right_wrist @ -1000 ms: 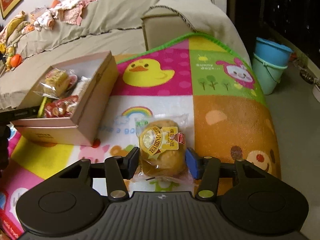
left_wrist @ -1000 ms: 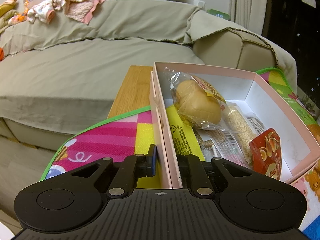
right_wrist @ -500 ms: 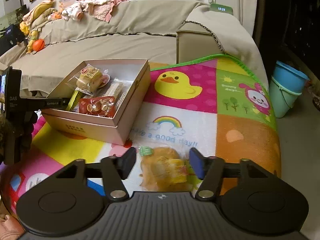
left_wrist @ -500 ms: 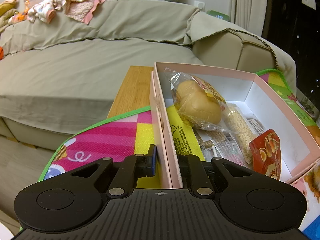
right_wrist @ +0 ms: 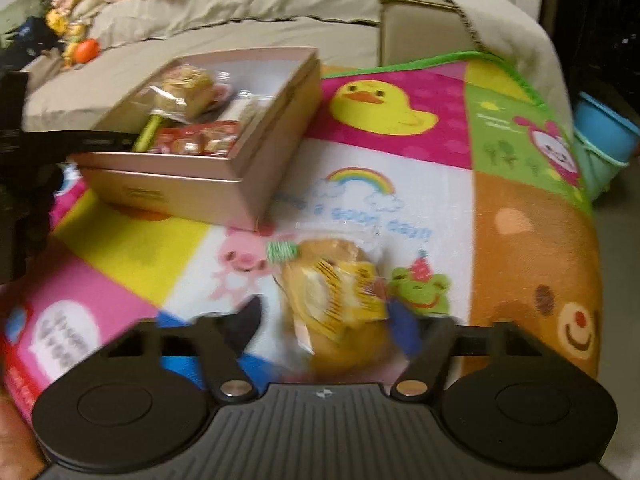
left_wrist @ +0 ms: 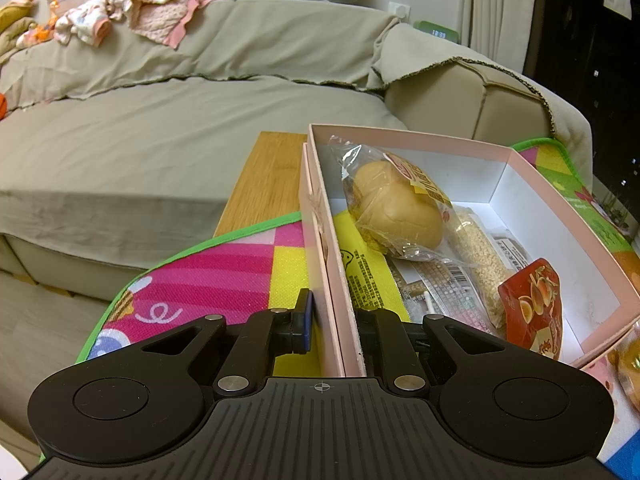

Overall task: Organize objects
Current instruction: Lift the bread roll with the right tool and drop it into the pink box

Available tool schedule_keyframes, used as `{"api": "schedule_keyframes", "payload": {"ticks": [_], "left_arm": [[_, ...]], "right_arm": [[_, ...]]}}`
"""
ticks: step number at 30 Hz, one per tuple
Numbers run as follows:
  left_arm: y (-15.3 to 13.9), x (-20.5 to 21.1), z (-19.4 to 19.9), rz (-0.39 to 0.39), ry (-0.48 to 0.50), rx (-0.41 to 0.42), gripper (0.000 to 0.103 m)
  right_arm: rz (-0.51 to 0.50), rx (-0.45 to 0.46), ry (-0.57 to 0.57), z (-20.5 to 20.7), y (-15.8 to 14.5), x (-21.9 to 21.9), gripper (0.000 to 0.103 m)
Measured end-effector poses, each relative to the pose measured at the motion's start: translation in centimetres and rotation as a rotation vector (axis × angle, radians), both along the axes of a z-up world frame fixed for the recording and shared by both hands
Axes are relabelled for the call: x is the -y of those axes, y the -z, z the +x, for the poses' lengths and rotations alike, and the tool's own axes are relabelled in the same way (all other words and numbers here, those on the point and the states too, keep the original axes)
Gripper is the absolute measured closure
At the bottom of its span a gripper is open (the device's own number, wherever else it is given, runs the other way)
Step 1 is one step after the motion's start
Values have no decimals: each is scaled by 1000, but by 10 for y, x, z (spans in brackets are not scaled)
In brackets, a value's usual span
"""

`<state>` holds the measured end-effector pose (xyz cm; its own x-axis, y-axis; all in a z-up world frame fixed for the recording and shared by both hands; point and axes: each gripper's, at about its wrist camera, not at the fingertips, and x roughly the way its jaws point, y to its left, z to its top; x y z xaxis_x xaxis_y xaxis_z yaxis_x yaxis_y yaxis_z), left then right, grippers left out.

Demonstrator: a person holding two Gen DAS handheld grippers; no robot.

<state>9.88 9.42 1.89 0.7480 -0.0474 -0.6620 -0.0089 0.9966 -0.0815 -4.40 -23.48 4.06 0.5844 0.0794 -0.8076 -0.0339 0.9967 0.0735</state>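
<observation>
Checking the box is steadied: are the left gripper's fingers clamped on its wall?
Yes, the left gripper pinches the pink box wall between its fingers.

Home living room, sofa (left_wrist: pixel 168 128) (laundry-strewn), kids' play mat (right_wrist: pixel 520 208)

An open pink box (right_wrist: pixel 224 164) sits upper left of centre on the play mat, holding a wrapped bun (left_wrist: pixel 396 208), a red packet (left_wrist: pixel 532 304) and other snacks; another wrapped bun (right_wrist: pixel 340 304), yellow-labelled and blurred, shows at lower centre.
</observation>
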Motion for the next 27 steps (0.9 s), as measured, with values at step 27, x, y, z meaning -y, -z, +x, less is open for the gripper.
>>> {"api": "schedule_keyframes", "payload": {"ticks": [27], "left_arm": [[1,0,-1,-5,0,6,89]], "right_arm": [[37,480,-44,91,-157,-64,49]]}}
